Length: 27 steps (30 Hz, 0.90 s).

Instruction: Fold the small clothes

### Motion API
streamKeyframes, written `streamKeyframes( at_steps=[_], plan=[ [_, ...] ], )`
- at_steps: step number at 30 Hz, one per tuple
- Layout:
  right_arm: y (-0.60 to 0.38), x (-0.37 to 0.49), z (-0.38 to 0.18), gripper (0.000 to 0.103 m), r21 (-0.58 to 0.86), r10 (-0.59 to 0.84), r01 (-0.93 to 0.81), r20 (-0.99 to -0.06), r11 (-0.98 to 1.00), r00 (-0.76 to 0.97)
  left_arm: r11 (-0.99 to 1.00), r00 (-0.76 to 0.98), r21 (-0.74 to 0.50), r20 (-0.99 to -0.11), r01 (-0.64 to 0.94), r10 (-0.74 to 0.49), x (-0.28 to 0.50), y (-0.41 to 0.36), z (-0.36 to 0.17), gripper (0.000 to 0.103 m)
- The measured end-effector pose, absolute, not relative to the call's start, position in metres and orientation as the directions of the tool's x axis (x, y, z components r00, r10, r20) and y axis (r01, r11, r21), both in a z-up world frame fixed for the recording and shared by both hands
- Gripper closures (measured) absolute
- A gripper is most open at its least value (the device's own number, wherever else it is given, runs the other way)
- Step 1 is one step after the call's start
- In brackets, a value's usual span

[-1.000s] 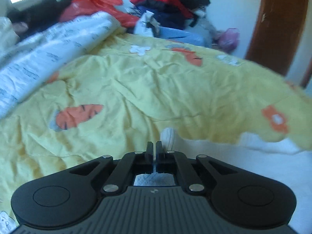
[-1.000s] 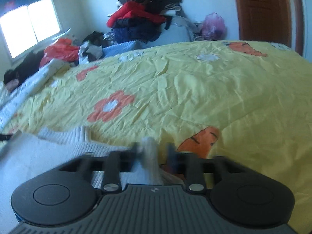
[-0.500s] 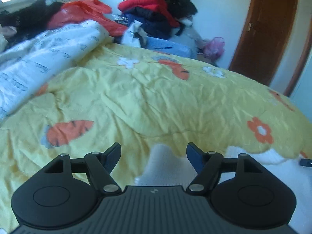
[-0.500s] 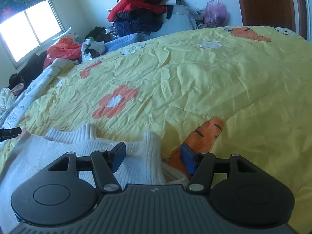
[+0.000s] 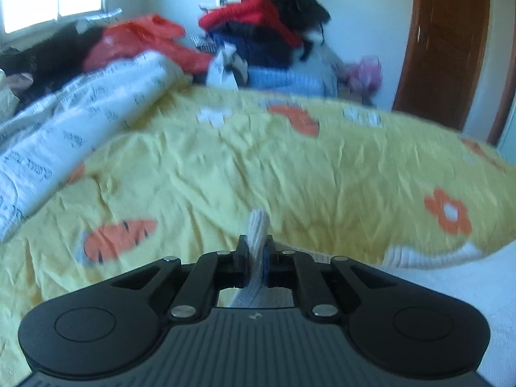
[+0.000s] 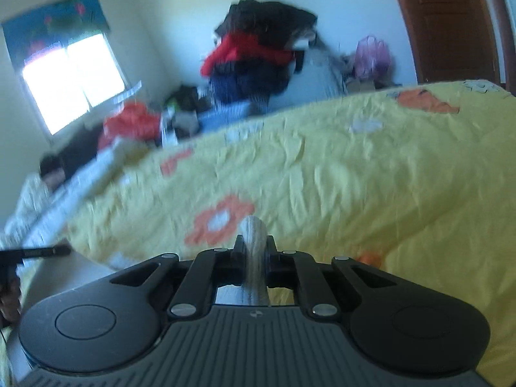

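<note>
Bed, yellow carrot-and-flower cover. White knit sweater lying on its near edge. Left gripper: jaws just closed, pinching a ribbed fold. Right gripper: likewise just clamped on another fold.

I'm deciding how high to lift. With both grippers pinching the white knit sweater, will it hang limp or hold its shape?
Probably limp: the white knit sweater bunches into a narrow fold inside the left gripper and the right gripper. Its ribbed edge lies slack on the yellow bedcover, so the middle will likely sag. The knit looks grippy, unlikely to slip.
</note>
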State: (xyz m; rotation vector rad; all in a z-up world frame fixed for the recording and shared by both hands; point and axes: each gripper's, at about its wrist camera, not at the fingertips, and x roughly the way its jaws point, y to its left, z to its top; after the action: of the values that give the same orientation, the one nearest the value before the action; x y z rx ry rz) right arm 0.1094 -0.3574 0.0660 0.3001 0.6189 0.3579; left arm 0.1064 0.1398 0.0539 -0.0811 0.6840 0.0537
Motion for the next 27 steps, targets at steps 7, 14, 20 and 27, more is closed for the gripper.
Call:
streamKeyframes(
  at_steps=[7,14,20,27],
  plan=[
    [-0.347,0.122,0.029,0.077,0.298,0.334,-0.178,-0.634,0.938,0.697,0.992,0.730,0.088,-0.672,-0.093,0.128,0.113,0.123,0.024,0.092],
    [-0.344,0.077,0.080,0.044,0.235,0.251,-0.146,-0.523,0.961,0.815,0.990,0.813,0.122,-0.568,-0.068,0.126,0.067,0.106,0.072,0.077],
    [-0.283,0.062,0.080,0.027,0.240,0.398,-0.318,-0.510,0.917,0.763,0.992,0.805,0.125,-0.589,0.002,0.072,0.066,0.063,0.058,0.031],
    [-0.285,0.086,0.033,0.025,0.232,0.301,-0.196,-0.630,0.953,0.716,0.995,0.747,0.092,-0.660,-0.025,0.079,0.075,0.066,0.019,0.024]
  ],
)
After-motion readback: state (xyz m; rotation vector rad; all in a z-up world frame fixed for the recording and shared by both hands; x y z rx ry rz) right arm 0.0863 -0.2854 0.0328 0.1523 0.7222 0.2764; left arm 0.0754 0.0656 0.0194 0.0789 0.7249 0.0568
